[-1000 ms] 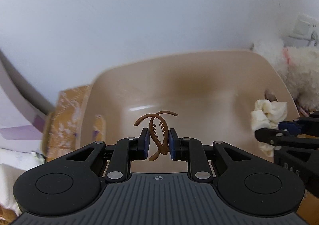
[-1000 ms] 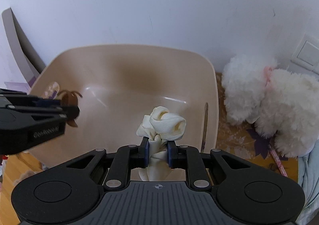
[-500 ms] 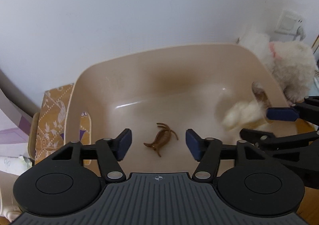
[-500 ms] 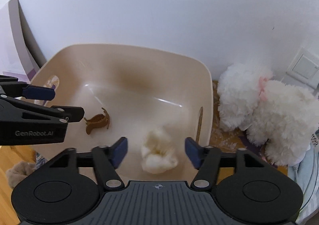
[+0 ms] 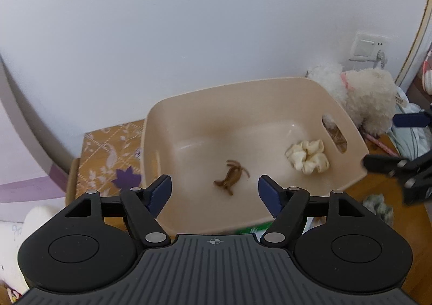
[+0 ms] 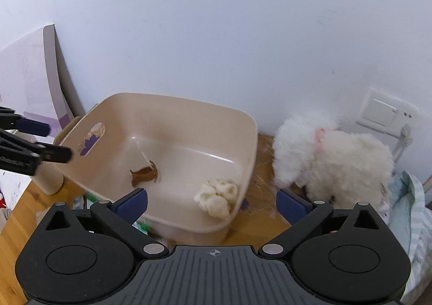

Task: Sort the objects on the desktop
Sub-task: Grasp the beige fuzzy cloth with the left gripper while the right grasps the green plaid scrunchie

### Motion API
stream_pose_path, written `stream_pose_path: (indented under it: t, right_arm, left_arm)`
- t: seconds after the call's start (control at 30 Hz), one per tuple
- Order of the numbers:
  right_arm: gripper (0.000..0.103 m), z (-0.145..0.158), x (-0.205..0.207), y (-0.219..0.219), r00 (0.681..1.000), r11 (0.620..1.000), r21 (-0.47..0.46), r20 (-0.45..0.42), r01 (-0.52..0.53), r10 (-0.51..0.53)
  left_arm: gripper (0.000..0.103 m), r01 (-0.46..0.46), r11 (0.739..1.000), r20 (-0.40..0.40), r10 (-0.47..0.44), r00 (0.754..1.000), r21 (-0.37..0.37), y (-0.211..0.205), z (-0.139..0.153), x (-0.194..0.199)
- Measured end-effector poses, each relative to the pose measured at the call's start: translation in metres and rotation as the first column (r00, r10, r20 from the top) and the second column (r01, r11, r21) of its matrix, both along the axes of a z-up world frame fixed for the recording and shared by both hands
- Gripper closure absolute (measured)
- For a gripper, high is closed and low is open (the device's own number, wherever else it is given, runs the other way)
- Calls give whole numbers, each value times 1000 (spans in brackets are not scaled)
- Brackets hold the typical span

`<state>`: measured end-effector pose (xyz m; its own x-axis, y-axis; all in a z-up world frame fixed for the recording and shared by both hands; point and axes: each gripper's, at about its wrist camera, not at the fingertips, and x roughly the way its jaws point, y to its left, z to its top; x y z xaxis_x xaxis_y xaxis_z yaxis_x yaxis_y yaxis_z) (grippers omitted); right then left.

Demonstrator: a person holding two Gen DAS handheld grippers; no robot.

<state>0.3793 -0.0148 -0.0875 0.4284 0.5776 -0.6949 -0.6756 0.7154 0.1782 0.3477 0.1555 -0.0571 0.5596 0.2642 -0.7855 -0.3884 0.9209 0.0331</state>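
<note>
Fingers of both the left gripper (image 5: 214, 193) and right gripper (image 6: 212, 201) are opening, empty, above a beige tub (image 5: 270, 89) by the white wall (image 5: 189, 21).

The left gripper (image 5: 215, 191) and right gripper (image 6: 212, 203) were black, with blue pads (image 5: 159, 194), silver screws and ribbed grey housings.

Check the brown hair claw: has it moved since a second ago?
Yes. It left the left gripper, whose jaws are opening with nothing between them, and dropped to the floor of the beige basin, where the brown hair claw now lies left of the cream scrunchie.
</note>
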Motion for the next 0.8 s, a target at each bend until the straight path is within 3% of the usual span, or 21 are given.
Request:
stream_pose_path:
  t: [0.57, 0.6, 0.8]
  right_arm:
    - [0, -62, -22, -86, 984, 981, -123, -79, 148, -159]
    - [0, -66, -26, -89, 935, 936, -119, -86, 332, -343]
    - [0, -87, -31, -90, 929, 931, -148, -119, 333, -351]
  left_arm:
    - [29, 4, 997, -94, -12, 995, -78, -10, -40, -77]
    - [29, -1, 996, -98, -7, 995, -87, -10, -43, -79]
    - [29, -49, 991, -122, 33, 992, -126, -6, -57, -83]
